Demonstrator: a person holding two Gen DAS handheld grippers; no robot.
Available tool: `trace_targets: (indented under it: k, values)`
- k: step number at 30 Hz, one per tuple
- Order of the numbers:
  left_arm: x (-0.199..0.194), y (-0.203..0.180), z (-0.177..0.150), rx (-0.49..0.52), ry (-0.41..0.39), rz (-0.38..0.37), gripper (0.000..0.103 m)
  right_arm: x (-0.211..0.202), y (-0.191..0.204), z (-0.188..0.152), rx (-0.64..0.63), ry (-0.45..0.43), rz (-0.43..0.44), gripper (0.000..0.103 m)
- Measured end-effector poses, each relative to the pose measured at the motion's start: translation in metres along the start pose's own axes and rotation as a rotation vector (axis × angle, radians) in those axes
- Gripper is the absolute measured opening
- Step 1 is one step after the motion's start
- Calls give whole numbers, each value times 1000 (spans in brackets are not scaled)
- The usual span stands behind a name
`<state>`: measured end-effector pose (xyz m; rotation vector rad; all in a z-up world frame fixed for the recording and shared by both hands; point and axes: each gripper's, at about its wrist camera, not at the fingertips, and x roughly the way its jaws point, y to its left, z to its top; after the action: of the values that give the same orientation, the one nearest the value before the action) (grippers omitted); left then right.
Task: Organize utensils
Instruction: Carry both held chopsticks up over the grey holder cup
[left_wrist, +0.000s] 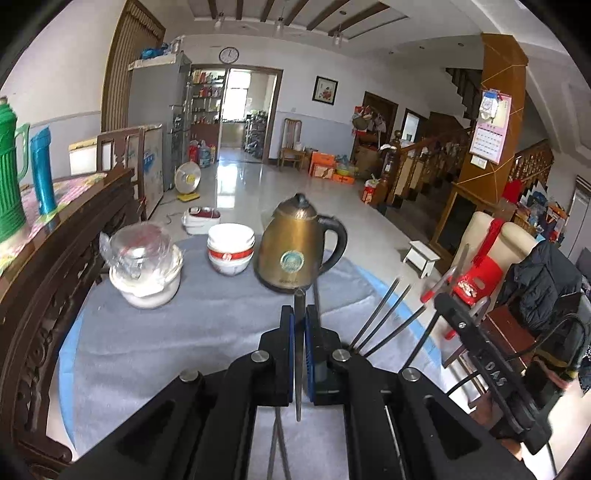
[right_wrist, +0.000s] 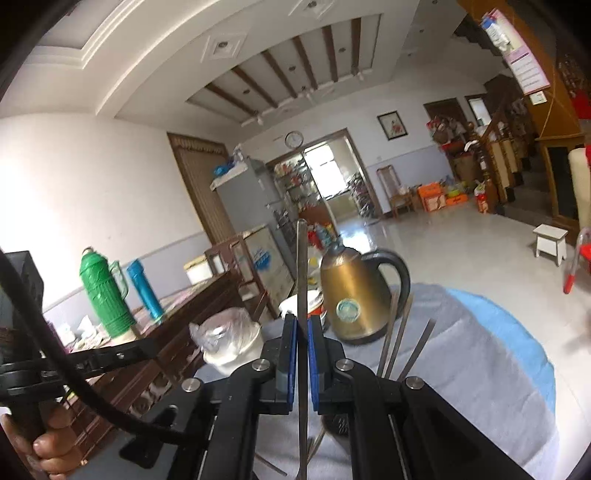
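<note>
A metal chopstick (left_wrist: 298, 354) is clamped between the blue pads of the left tool (left_wrist: 299, 321), and a second metal chopstick (right_wrist: 303, 332) is gripped in the same way by the right tool (right_wrist: 302, 328); both are held clear above the bench (left_wrist: 166, 350). Further chopsticks (left_wrist: 384, 314) are seen fanned out over the grey cloth near the golden kettle (left_wrist: 295, 251), so the sorting is judged to be at an early or middle stage, with several pieces left and no holder identified. In the left wrist view the stacked bowls (left_wrist: 231, 247) and the plastic-covered white pot (left_wrist: 146, 266) are shown whole, and the right tool's body is caught at the right. Only in the right wrist view is a hand (right_wrist: 44, 443) on the left tool's grip shown, and the bowls are mostly hidden there.
</note>
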<state>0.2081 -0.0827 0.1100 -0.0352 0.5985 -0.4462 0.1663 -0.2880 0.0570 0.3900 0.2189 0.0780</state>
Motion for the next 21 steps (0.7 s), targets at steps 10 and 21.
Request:
trace_targets:
  k: [10, 21]
  values:
    - [16, -32, 39, 14, -94, -38, 6, 21, -6, 28, -19, -155, -93, 6]
    - [87, -34, -1, -23, 27, -5, 6, 61, -23, -4, -37, -65, -176, 6]
